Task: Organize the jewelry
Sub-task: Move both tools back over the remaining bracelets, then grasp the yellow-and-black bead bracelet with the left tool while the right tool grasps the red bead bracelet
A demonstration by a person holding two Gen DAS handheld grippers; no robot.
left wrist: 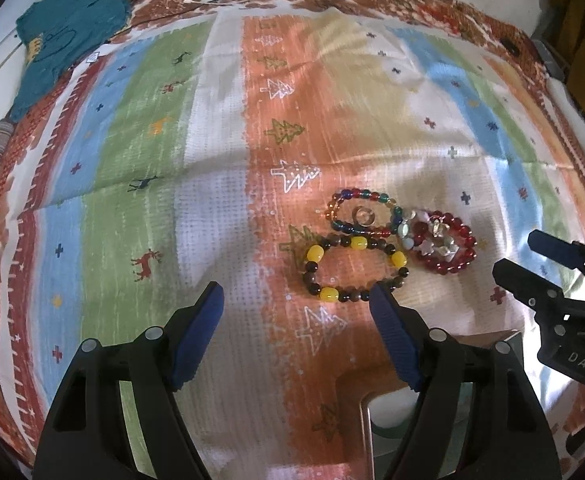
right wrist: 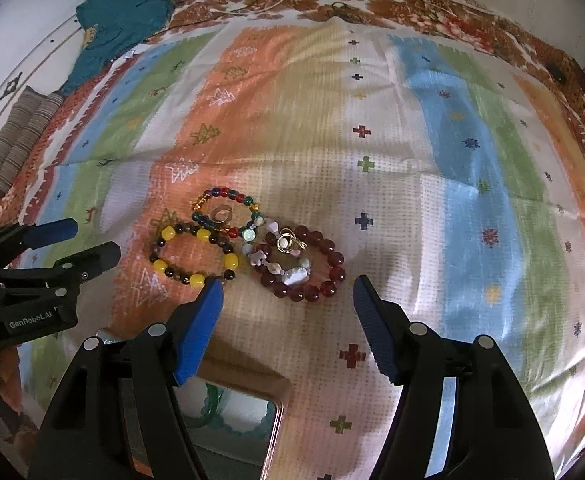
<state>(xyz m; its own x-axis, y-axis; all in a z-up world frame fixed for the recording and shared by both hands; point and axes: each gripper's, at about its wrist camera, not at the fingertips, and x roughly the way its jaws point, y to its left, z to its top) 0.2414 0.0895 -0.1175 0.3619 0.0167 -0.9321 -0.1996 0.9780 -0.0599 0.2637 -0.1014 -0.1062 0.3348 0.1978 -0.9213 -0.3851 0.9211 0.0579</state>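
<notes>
A cluster of jewelry lies on the patterned cloth. A yellow-and-brown bead bracelet sits nearest the left gripper, whose jaws stand open and empty, its right pad almost over the bracelet's edge. Behind it lies a multicoloured glass bead bracelet with a small ring inside. A dark red bead bracelet rings a pale shell-and-stone strand and a gold earring. My right gripper hovers open just in front of the red bracelet.
A wooden-rimmed box with green bead pieces inside sits under the grippers at the near edge. A teal garment and cords lie at the far left. A striped folded cloth is at the left.
</notes>
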